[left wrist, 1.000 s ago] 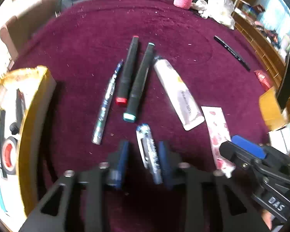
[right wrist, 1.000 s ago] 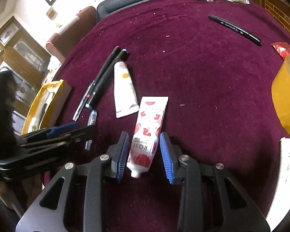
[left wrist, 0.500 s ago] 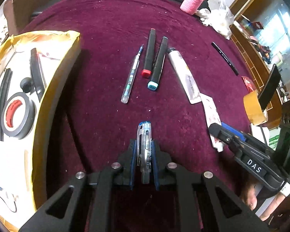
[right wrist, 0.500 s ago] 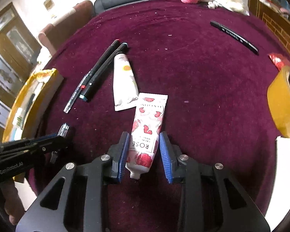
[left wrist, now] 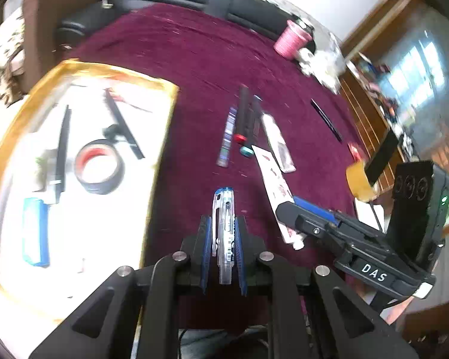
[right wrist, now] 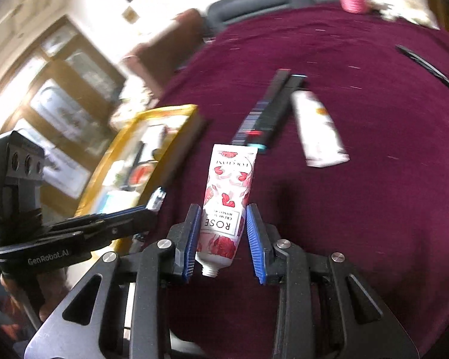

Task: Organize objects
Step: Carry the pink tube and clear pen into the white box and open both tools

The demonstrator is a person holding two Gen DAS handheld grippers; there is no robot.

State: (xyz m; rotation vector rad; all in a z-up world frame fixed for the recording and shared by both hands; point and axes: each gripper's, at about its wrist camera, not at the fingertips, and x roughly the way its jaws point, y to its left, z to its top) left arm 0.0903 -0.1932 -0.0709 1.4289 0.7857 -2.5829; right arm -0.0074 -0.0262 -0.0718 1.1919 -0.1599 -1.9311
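rose tube (right wrist: 224,206) now lifted, right gripper (right wrist: 223,240) clamping it at lower centre, label "rose"; left gripper (left wrist: 223,246) clamps clear pen (left wrist: 223,233).

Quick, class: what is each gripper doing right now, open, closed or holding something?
Left gripper: closed on the clear pen.
Right gripper: holding the rose hand cream tube, lifted off the table.
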